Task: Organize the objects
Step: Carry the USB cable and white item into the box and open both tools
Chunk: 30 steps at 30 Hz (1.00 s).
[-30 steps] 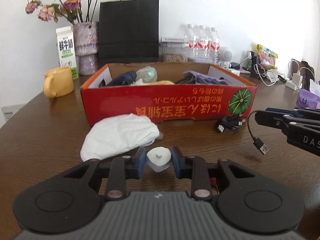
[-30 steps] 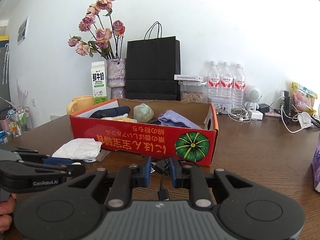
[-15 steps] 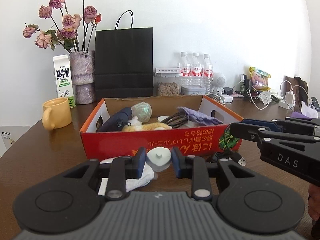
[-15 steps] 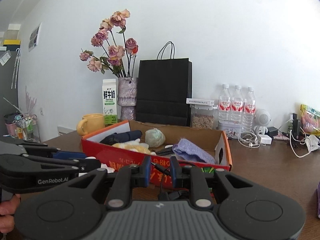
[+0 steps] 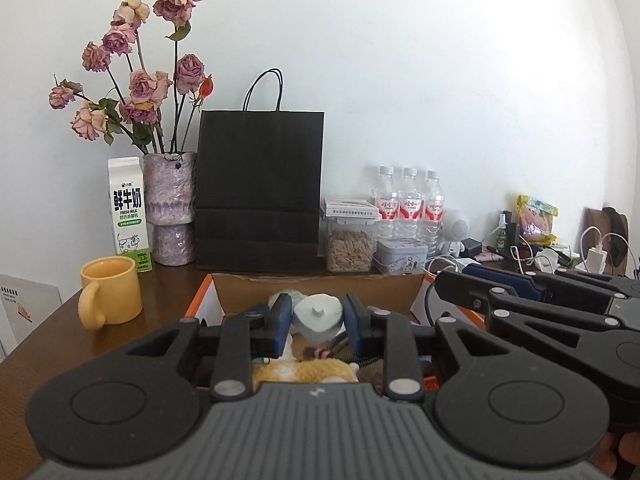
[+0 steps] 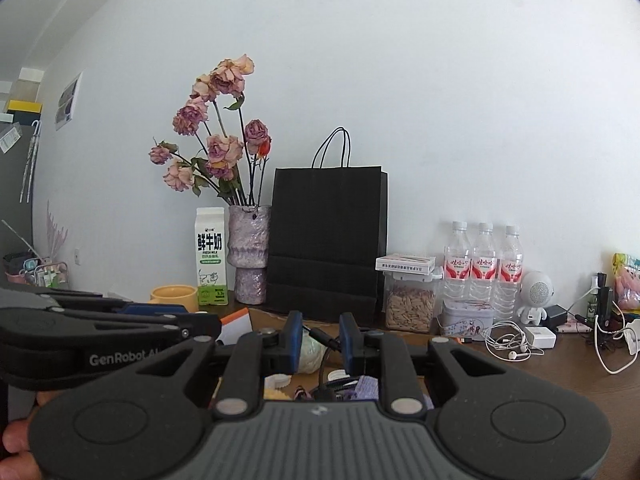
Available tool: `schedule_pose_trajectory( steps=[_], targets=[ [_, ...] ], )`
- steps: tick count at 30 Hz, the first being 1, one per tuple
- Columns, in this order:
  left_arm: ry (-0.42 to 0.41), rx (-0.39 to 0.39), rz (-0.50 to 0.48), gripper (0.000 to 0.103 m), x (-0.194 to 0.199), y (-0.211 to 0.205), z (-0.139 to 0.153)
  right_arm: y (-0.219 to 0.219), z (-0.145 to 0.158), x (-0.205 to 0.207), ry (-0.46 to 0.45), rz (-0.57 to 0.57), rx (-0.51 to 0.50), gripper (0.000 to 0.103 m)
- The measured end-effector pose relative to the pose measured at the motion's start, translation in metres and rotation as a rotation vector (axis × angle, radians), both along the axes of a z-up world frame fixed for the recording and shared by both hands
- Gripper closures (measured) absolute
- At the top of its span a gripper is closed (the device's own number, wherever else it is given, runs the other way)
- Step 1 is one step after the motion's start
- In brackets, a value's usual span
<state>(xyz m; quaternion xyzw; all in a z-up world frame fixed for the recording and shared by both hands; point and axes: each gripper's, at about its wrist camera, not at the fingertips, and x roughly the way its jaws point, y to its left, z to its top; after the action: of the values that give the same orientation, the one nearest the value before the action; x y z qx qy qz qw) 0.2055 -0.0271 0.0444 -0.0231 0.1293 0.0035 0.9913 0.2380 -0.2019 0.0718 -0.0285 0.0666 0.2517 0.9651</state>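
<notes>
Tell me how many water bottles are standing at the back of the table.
3. The water bottles stand side by side against the wall, right of the black paper bag and behind a small tin. More could be hidden behind them.

Box [image 5: 316, 280] top open; right gripper [image 5: 460, 294] crowds right; bag [image 5: 259, 190], jar [image 5: 347, 249] apparently just behind

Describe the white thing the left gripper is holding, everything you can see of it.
The white piece is small, rounded and pale, with a matte, plastic-like look and a little stub at its centre facing the camera. Its edge looks slightly wavy. The left gripper is shut on it, a blue pad pressing each side, holding it in the air above the open cardboard box. Its back and underside are hidden.
</notes>
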Motion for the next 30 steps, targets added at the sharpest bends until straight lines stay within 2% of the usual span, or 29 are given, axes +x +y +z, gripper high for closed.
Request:
schedule_pose_trajectory(
  steps=[7,12,16,22,23,24,25,26,27,28,29,30],
  targets=[
    [-0.002,-0.046,0.048,0.074,0.046,0.013,0.003,0.019,0.003,0.046,0.008,-0.001,0.019,0.084],
    [-0.004,-0.064,0.088,0.074,0.075,0.016,-0.004,0.029,-0.007,0.08,0.026,-0.02,0.047,0.084],
    [0.021,-0.053,0.101,0.074,0.095,0.017,-0.015,0.032,-0.023,0.101,0.08,-0.029,0.037,0.085],
    [0.049,-0.034,0.113,0.072,0.102,0.018,-0.028,0.031,-0.038,0.11,0.124,-0.044,0.014,0.084],
    [0.048,-0.031,0.121,0.067,0.102,0.019,-0.028,0.031,-0.04,0.111,0.136,-0.044,0.011,0.083],
    [0.047,-0.032,0.123,0.05,0.101,0.02,-0.029,0.029,-0.041,0.112,0.144,-0.048,0.012,0.083],
    [0.04,-0.035,0.13,0.039,0.1,0.021,-0.029,0.028,-0.043,0.112,0.15,-0.054,0.011,0.076],
    [0.03,-0.036,0.14,0.019,0.097,0.022,-0.029,0.028,-0.043,0.113,0.156,-0.062,0.009,0.06],
    [0.02,-0.035,0.148,0.012,0.095,0.023,-0.029,0.026,-0.044,0.113,0.161,-0.074,0.008,0.048],
    [0.009,-0.032,0.154,0.01,0.094,0.024,-0.028,0.025,-0.045,0.113,0.162,-0.086,0.009,0.022],
    [0.002,-0.032,0.159,0.002,0.092,0.025,-0.027,0.024,-0.046,0.112,0.159,-0.097,0.011,0.005],
    [-0.009,-0.035,0.167,0.0,0.091,0.027,-0.027,0.023,-0.046,0.111,0.156,-0.102,0.013,0.001]
  ],
)
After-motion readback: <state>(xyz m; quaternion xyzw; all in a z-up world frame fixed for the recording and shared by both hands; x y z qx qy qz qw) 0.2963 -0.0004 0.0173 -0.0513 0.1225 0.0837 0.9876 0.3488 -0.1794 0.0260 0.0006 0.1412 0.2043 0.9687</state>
